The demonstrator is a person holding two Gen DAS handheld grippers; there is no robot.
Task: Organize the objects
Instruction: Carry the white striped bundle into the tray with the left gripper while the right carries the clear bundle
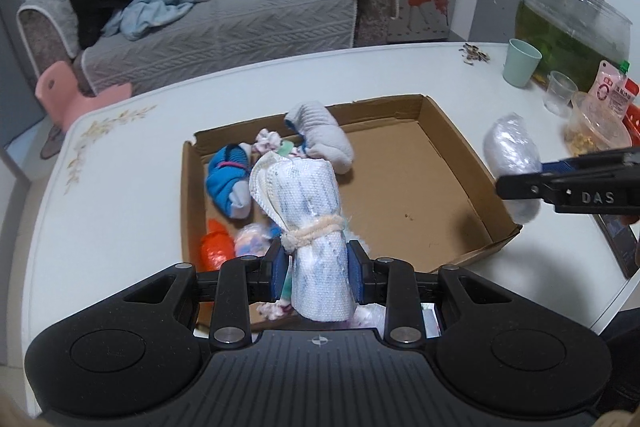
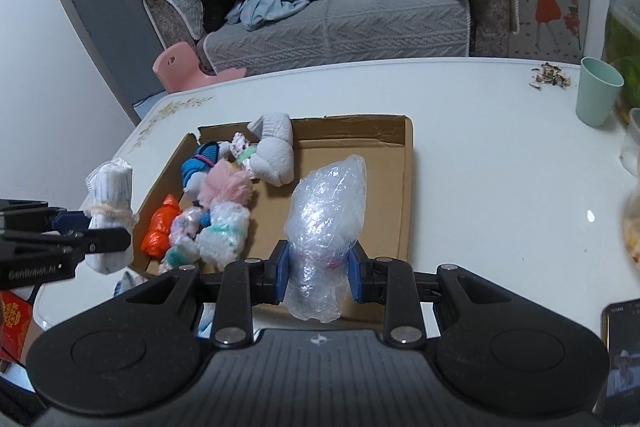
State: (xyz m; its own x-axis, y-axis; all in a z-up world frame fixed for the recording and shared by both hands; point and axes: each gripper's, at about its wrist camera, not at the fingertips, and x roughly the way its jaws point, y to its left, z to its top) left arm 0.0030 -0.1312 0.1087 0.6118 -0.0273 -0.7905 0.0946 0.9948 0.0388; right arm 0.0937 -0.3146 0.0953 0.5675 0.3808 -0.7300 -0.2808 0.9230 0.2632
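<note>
two claws are in use, each clamped on one bundle. the left claw (image 1: 319, 263) grips one rolled white cloth bundle (image 1: 308, 223), woven texture with faint blue streaks, tied round its middle with one cream cord; the roll stands roughly upright between the blue pads, held above the near edge of the cardboard tray (image 1: 452, 151). the right claw (image 2: 319, 277) grips one clear bubble-wrap bundle (image 2: 326, 215), crinkled and translucent, with something pale inside; it is held above the near right part of the same tray.

one shallow brown tray lies on the white surface (image 2: 480, 187). its left half holds a cluster: one grey rolled sock (image 2: 274, 151), one blue sock roll (image 2: 200, 163) with a pink stripe, one pink fluffy item (image 2: 226, 187), one orange plastic bundle (image 2: 160, 227), and further pale wrapped bundles whose count cannot be told. the tray's right half shows bare cardboard.

one mint-green cup (image 2: 598, 95) stands well apart on the surface.
</note>
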